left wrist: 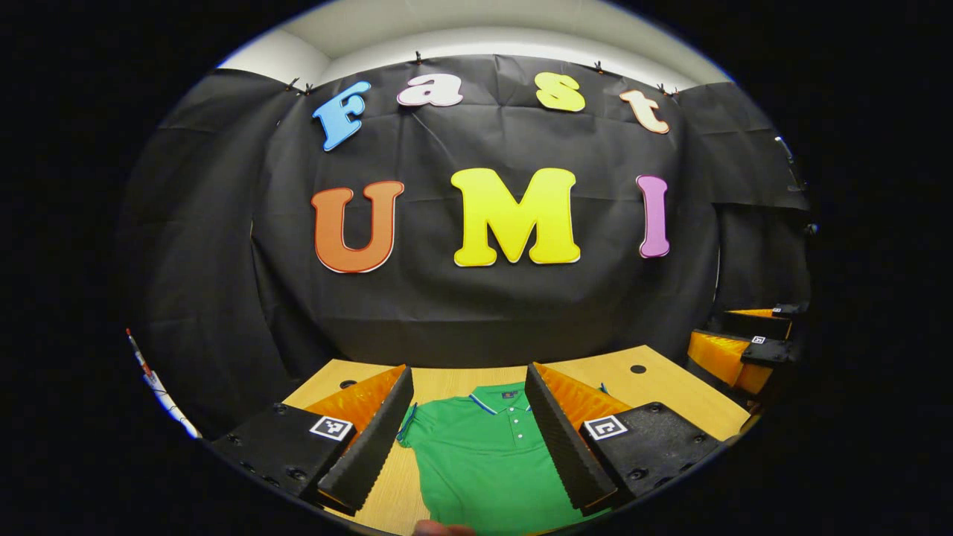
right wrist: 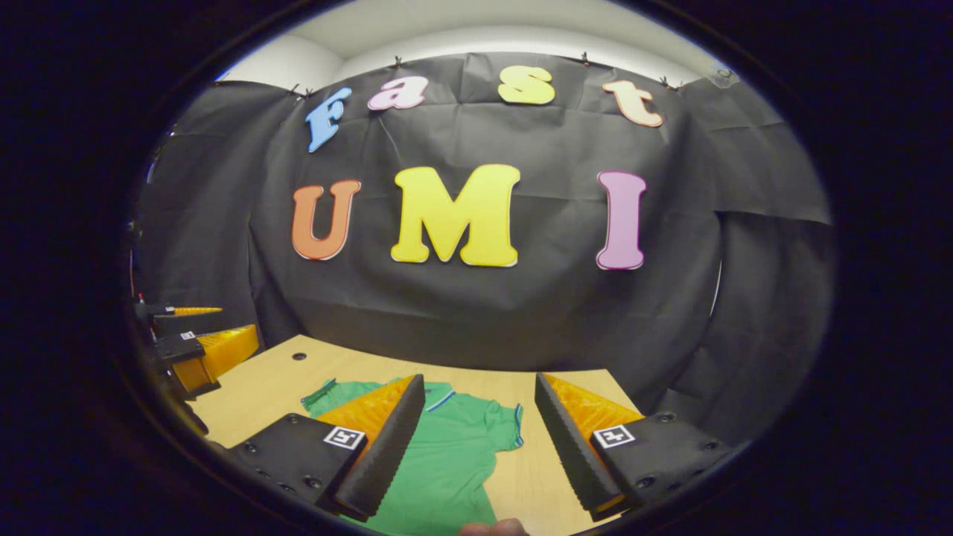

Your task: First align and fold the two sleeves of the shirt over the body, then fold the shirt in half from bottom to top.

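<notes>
Your left gripper point(left wrist: 470, 435) hangs above the table point(left wrist: 670, 391) with its fingers point(left wrist: 372, 447) spread wide and nothing between them. Below and beyond them the green shirt point(left wrist: 476, 461) lies flat on the wood, collar toward the black cloth wall point(left wrist: 476, 313), buttons facing up. One short sleeve point(left wrist: 408, 432) shows just beside the near finger on the left of that view (its blue-trimmed cuff is visible). At the bottom edge of the left gripper view a fingertip of your hand point(left wrist: 443, 529) peeks in.

Your right gripper point(right wrist: 476, 439) is likewise held over the table point(right wrist: 253, 387), fingers point(right wrist: 569, 443) spread apart and holding nothing. In the right gripper view the shirt point(right wrist: 454, 454) sits toward the left, partly behind the left-hand finger, with one sleeve point(right wrist: 505, 426) lying out flat toward the bare wood and the other sleeve point(right wrist: 327, 394) reaching past that finger on the far side. Both sleeves lie unfolded. A bit of your hand point(right wrist: 493, 528) shows at the bottom edge.

Each gripper appears at the far edge of the other's view, well apart from the shirt.
</notes>
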Tool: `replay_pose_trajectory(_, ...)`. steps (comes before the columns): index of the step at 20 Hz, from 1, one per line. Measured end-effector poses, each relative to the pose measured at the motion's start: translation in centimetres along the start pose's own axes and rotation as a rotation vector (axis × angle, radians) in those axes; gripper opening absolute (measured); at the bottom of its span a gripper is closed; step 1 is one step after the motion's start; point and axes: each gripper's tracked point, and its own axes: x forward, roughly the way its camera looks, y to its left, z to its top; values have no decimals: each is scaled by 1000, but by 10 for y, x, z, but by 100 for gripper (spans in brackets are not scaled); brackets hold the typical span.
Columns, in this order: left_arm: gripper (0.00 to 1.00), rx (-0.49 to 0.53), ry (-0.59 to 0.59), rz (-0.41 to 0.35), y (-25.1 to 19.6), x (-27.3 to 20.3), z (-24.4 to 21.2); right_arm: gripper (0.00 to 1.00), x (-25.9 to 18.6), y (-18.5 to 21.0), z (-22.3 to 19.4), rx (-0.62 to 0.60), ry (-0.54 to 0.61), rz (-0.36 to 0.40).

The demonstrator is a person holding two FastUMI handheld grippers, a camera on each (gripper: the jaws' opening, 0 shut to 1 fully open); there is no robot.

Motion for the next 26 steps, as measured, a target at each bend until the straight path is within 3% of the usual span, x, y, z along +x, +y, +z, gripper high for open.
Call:
replay_pose_trajectory(1, 100, 7, 20, -6, 0, 2, -8, 95, 7, -6, -6, 3, 28, 2)
replay_pose_trajectory(5, 97, 19, 101, -26, -3, 9, -32, 95, 36, -21, -41, -12, 170, 52)
replay_pose_trajectory(10, 97, -7, 110, -31, -7, 17, -37, 95, 75, -37, -78, -2, 325, 90)
replay_pose_trajectory(18, 97, -19, 151, -6, -8, 24, -48, 95, 167, -65, -151, 14, 534, 65)
replay_pose_trajectory(26, 97, -50, 226, 29, -4, 23, -66, 95, 251, -85, -220, 88, 671, -1)
